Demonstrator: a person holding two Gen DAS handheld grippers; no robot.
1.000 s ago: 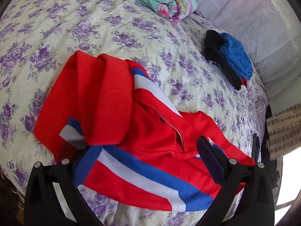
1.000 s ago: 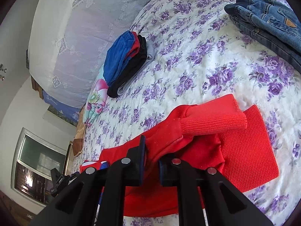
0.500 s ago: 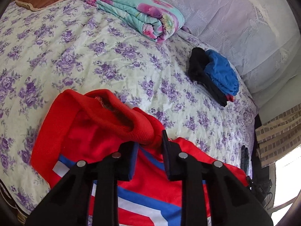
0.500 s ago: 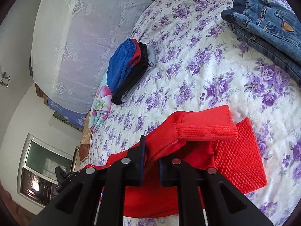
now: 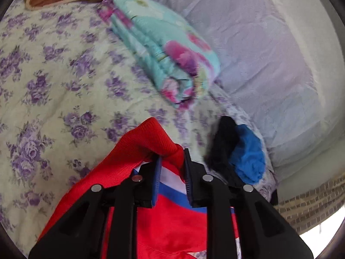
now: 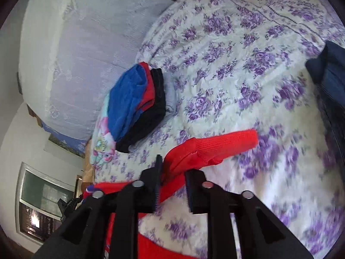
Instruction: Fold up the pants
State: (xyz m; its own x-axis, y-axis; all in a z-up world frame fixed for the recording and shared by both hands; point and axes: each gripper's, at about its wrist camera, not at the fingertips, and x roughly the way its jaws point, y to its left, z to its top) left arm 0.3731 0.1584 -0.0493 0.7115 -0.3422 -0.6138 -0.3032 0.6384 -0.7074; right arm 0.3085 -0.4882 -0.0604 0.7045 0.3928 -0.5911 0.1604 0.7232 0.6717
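Left gripper (image 5: 171, 161): jaws clamped on the ribbed cuff of the red track pants (image 5: 138, 151), lifted over the bed (image 5: 54, 82). Right gripper (image 6: 172, 174): jaws just opening, the other cuff slack between them, running far-right. Left hand leads the fold.

My red pants (image 5: 138, 151), blue and white side stripes, hang bunched above the bed, ribbed cuff (image 6: 226, 142) sticking out toward two o'clock.
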